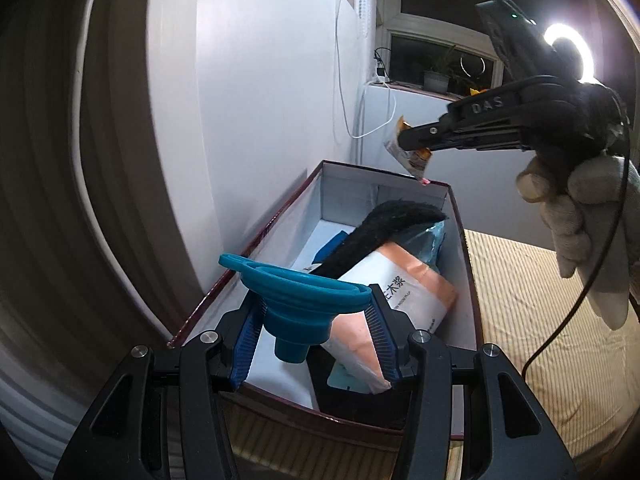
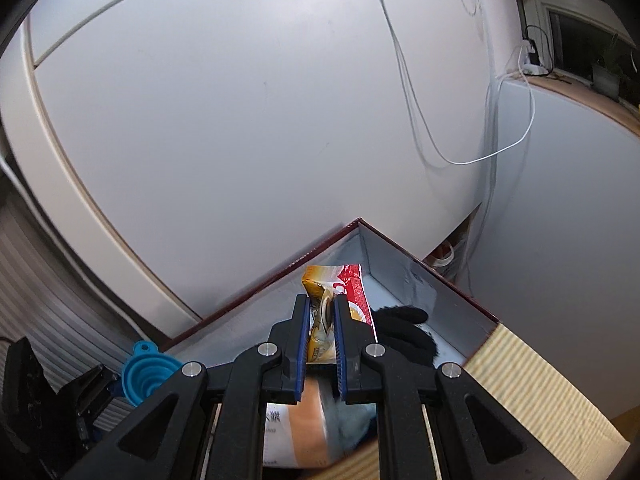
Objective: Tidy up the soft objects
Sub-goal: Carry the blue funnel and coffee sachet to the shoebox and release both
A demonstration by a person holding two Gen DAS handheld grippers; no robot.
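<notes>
My left gripper (image 1: 316,312) is shut on a blue collapsible funnel (image 1: 296,300) and holds it above the near end of an open box (image 1: 466,248) with white walls and a dark red rim. In the box lie a black glove (image 1: 384,220), an orange-and-white tissue pack (image 1: 400,300) and a pale blue packet (image 1: 430,236). My right gripper (image 2: 322,320) is shut on a yellow, white and red snack packet (image 2: 340,284), held above the box's far end. It also shows in the left wrist view (image 1: 412,154). The funnel shows at lower left in the right wrist view (image 2: 146,376).
The box (image 2: 460,292) stands on a yellow striped bed cover (image 1: 540,320), against a white wall (image 1: 260,120). White cables (image 2: 440,128) hang on the wall. A windowsill with potted plants (image 1: 438,76) and a ring light (image 1: 568,50) are at the back right.
</notes>
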